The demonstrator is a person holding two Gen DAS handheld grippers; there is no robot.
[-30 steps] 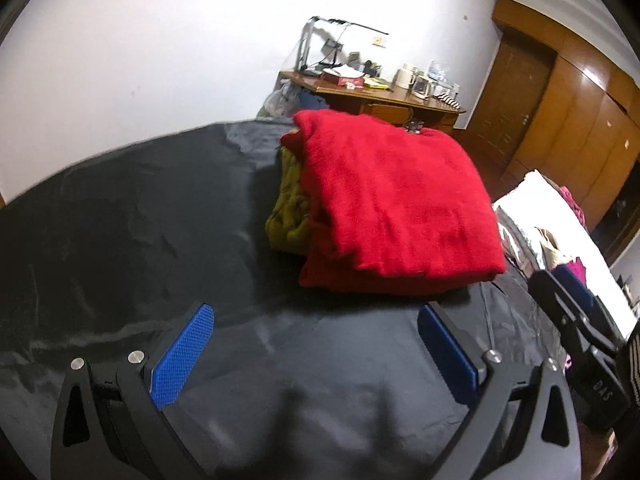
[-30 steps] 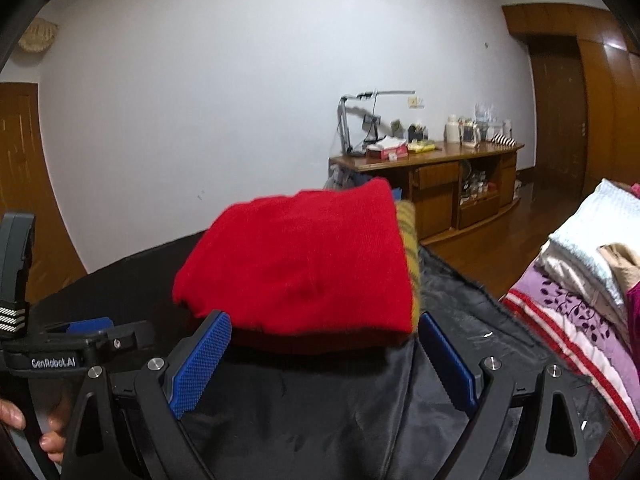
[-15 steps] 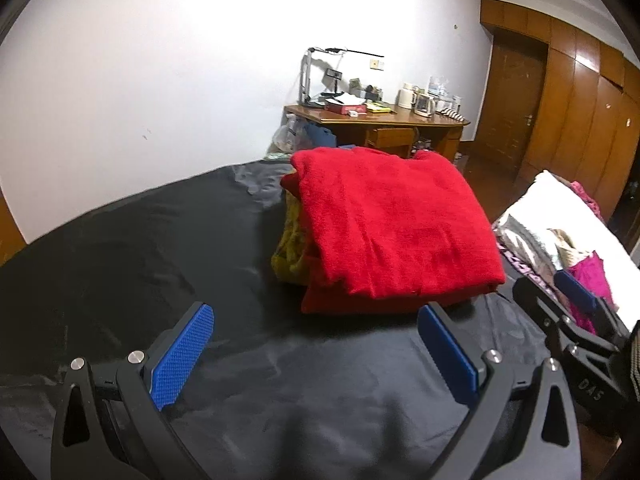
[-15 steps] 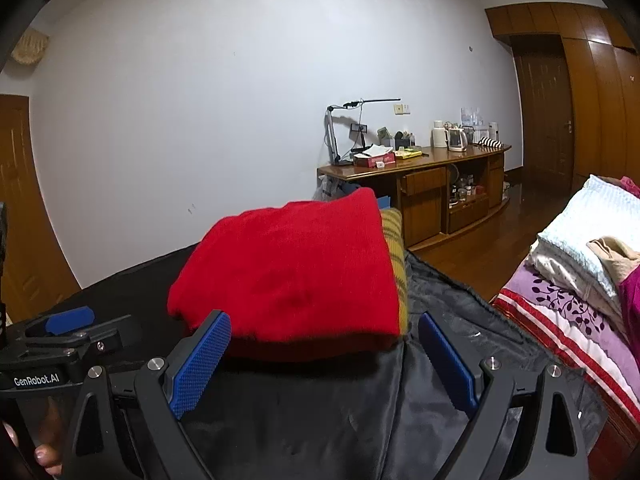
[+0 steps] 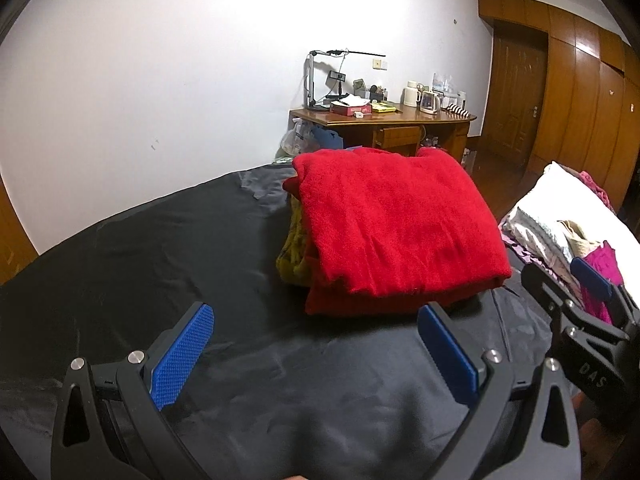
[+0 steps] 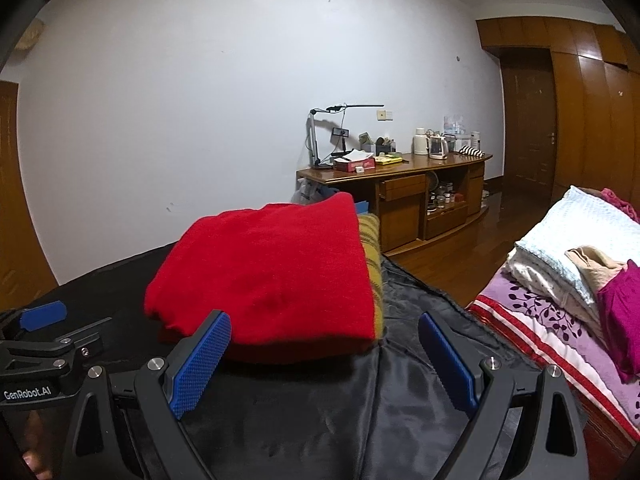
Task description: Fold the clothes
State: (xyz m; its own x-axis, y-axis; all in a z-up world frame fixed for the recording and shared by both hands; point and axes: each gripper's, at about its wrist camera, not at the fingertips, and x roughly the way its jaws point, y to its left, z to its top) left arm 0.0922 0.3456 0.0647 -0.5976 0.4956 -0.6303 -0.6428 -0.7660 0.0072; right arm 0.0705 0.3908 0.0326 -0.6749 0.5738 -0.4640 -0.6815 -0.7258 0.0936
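A folded red knitted garment (image 5: 400, 232) lies on top of a folded mustard-yellow patterned cloth (image 6: 370, 256), both on the black sheet-covered table (image 5: 160, 248). Just short of the red pile, the left gripper (image 5: 316, 344) hangs with its blue-padded fingers (image 5: 182, 356) spread wide and empty. The right gripper (image 6: 324, 354) sits at the pile's near edge, likewise spread and holding nothing. Beyond the pile stands a wooden sideboard (image 6: 404, 196); to its right, stacked bedding (image 6: 560, 264).
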